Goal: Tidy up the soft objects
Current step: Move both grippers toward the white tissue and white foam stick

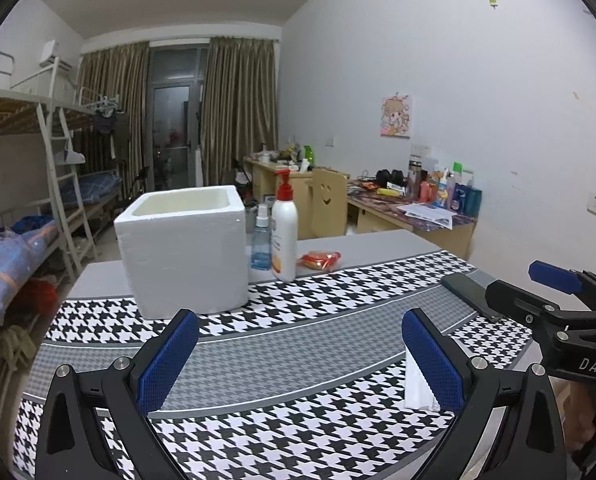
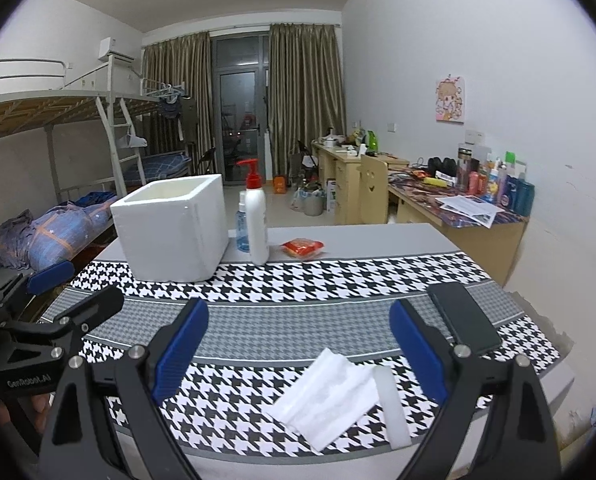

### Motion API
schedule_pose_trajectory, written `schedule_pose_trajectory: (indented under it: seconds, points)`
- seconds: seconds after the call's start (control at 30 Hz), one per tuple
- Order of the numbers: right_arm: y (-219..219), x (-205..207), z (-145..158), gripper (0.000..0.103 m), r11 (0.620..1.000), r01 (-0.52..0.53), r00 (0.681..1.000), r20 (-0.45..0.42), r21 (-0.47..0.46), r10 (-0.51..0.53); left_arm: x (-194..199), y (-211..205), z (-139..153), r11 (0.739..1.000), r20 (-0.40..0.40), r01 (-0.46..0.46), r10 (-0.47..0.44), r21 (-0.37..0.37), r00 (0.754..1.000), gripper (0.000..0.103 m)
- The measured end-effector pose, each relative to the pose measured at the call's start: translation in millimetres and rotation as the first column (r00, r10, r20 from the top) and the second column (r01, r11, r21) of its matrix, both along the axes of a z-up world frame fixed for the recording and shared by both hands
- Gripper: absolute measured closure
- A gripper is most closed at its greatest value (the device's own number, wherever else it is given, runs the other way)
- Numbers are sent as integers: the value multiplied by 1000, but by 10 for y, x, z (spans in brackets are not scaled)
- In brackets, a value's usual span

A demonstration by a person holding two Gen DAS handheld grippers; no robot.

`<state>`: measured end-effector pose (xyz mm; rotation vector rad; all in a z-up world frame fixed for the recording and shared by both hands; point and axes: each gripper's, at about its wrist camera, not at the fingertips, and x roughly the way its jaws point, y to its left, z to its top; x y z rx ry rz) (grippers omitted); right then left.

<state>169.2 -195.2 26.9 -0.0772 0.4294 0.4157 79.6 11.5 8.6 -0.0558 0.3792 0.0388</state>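
A white folded tissue pack (image 2: pixel 329 394) lies on the houndstooth cloth (image 2: pixel 337 276) near the front edge, with a white foam strip (image 2: pixel 391 404) beside it. My right gripper (image 2: pixel 298 332) is open and empty, hovering just behind them. In the left wrist view the tissue pack (image 1: pixel 415 384) peeks out behind the right finger. My left gripper (image 1: pixel 299 338) is open and empty over the cloth. A white foam box (image 1: pixel 184 244) stands open-topped at the back left; it also shows in the right wrist view (image 2: pixel 170 228). A red snack packet (image 2: pixel 302 248) lies behind.
A white pump bottle (image 2: pixel 257 220) and a small blue spray bottle (image 2: pixel 242 228) stand right of the box. A black phone (image 2: pixel 463 322) lies on the cloth at right. Bunk beds stand at left, cluttered desks at right.
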Motion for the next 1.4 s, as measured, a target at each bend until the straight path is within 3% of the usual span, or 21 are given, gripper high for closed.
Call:
schedule_pose_trajectory:
  seconds: [1.4]
  points:
    - [-606,81,-315,9,990,138,988,-67,-19,-139,379,-645,-385,985,-123,174,-174,-5,977,1]
